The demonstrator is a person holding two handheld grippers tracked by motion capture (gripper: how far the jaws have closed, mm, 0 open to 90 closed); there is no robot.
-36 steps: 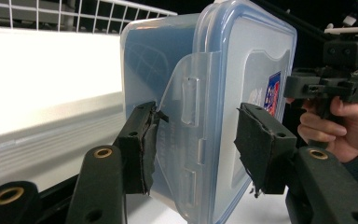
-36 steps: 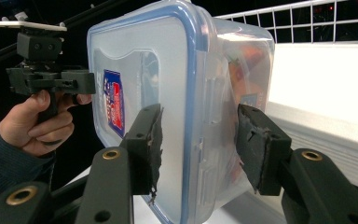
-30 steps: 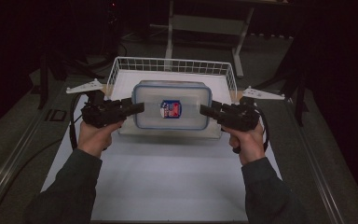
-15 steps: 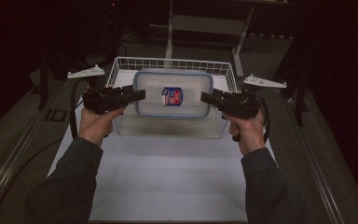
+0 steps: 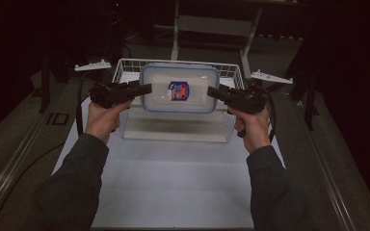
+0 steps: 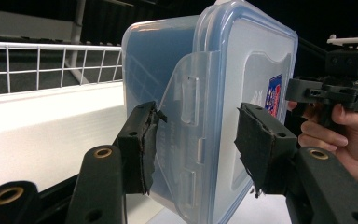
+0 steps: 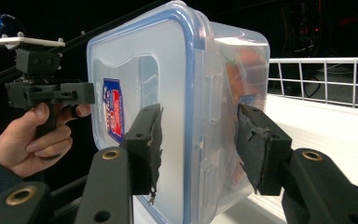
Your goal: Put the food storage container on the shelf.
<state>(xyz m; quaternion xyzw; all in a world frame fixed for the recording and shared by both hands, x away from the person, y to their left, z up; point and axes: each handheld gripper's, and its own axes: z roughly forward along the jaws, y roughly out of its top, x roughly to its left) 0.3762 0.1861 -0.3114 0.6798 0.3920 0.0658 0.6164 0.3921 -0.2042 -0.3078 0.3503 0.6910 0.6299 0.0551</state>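
Box is held up in the air over the wire basket, lid facing the high camera, label near the lid's middle. Basket sits on the white mat.

Left gripper meets the box at its left short end. In the left gripper view its jaws straddle that end at the latch flap: one pad touches the box body side, the other pad stands a little off the lid face (so the jaws are spread around the end; a firm pinch cannot be confirmed).

Right gripper meets the right short end. In the right gripper view its jaws also straddle the end; the lid-side pad lies against the lid, the other pad sits just beside the body wall, contact unclear. Jaws spread.

Something orange-red shows through the box wall (contents not identifiable).
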